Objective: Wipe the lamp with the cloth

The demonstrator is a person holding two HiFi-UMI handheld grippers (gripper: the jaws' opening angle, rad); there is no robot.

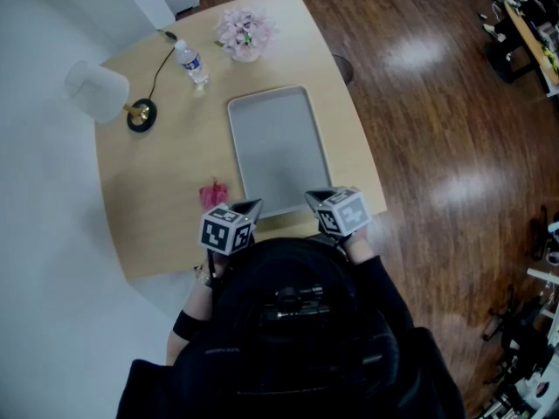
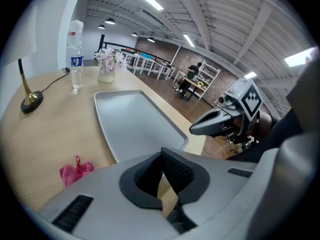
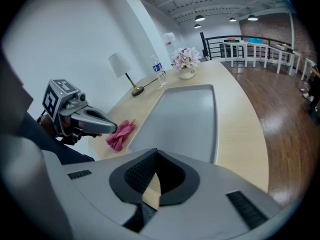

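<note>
The lamp point(image 1: 96, 90), with a white shade and a round dark base, stands at the table's far left corner; it also shows in the right gripper view point(image 3: 120, 66). A crumpled pink cloth point(image 1: 213, 194) lies on the wood just left of the tray's near corner. My left gripper point(image 1: 256, 204) hovers at the table's near edge, a little right of the cloth point(image 2: 75, 171), shut and empty. My right gripper point(image 1: 311, 197) hangs over the tray's near end, also shut with nothing in it. Neither touches the cloth point(image 3: 120, 133).
A grey tray point(image 1: 279, 147) lies bare in the middle of the table. A water bottle point(image 1: 192, 64) and a vase of pink flowers point(image 1: 244, 33) stand at the far end beside the lamp's cord. Wooden floor drops off to the right of the table.
</note>
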